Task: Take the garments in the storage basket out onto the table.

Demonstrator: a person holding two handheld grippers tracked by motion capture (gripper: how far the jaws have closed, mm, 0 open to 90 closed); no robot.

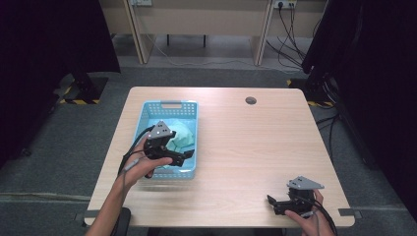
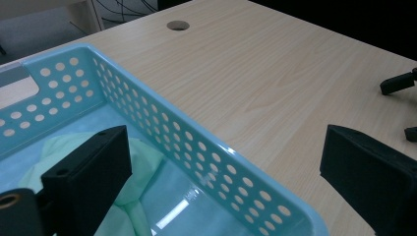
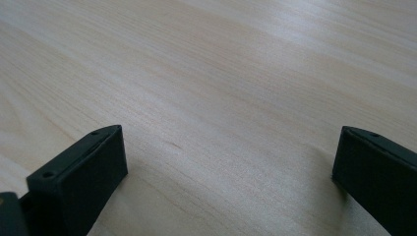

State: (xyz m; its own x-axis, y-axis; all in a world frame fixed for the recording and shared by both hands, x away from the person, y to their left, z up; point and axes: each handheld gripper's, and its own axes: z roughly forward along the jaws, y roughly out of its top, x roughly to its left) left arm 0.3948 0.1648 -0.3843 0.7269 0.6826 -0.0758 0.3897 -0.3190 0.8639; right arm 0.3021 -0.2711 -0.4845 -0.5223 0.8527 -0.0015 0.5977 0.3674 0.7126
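Note:
A light blue perforated basket stands on the left half of the wooden table, with a pale green cloth lying inside it. My left gripper hovers over the basket's near right part, open and holding nothing. In the left gripper view its jaws straddle the basket's right wall, one above the cloth, the other above the table. My right gripper rests low near the table's front right edge, open, with bare wood between its jaws in the right gripper view.
The table has a round cable hole at its back middle. Dark curtains and stands flank the table, and cables lie on the floor behind. The right gripper's jaw tips show at the far right in the left gripper view.

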